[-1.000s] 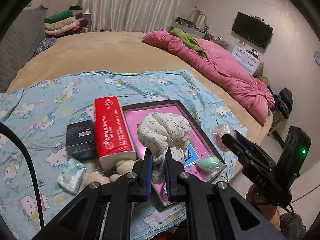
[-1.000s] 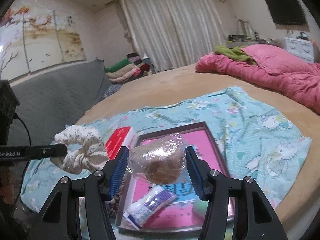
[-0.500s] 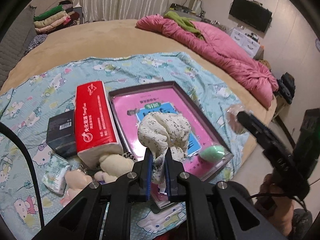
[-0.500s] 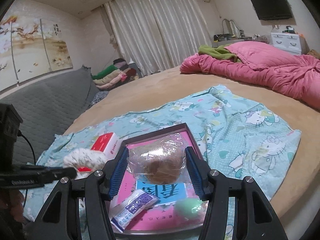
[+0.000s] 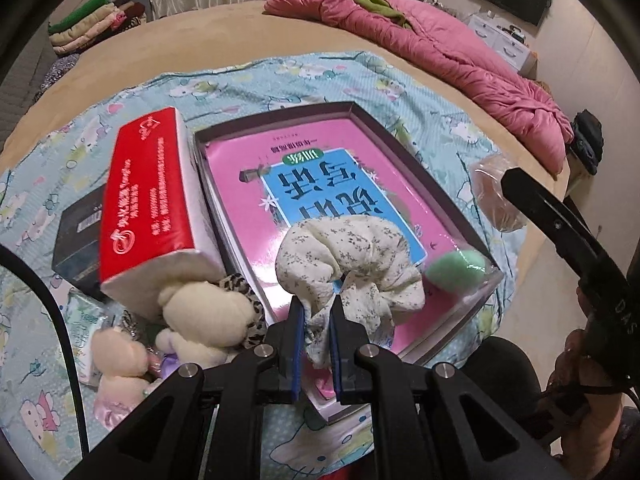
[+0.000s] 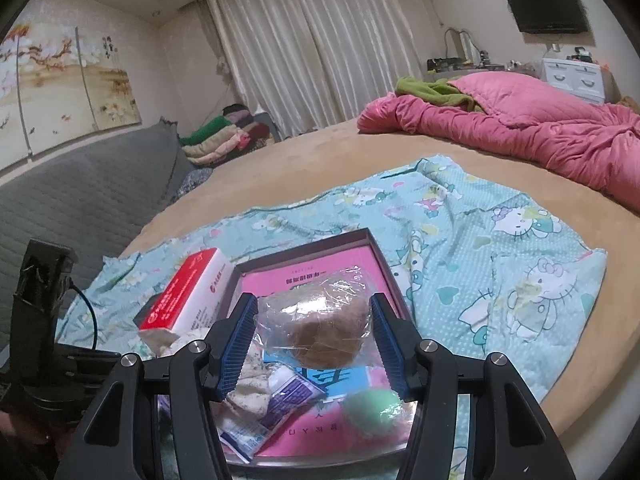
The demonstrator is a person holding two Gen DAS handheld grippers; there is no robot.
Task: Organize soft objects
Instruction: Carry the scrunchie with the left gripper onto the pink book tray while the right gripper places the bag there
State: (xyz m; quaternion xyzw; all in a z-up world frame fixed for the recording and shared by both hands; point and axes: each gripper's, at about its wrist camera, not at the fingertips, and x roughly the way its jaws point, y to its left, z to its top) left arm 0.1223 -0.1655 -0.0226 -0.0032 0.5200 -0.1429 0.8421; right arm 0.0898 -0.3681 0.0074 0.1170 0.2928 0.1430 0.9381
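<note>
The left gripper [image 5: 316, 334] has its two fingers [image 5: 295, 344] drawn nearly together, blue pads facing each other with only a narrow slot between them, pinching a fold of the floral scrunchie [image 5: 352, 268], which bulges up beyond the fingertips. The right gripper [image 6: 314, 338] holds its fingers [image 6: 236, 344] much wider apart, the ribbed blue pads pressing both sides of the wrapped brown ball [image 6: 316, 324] (it fills the whole gap). In the left wrist view the right gripper's black body shows to the right of the left fingers, with part of the person's right hand [image 5: 588, 384] gripping its handle.
</note>
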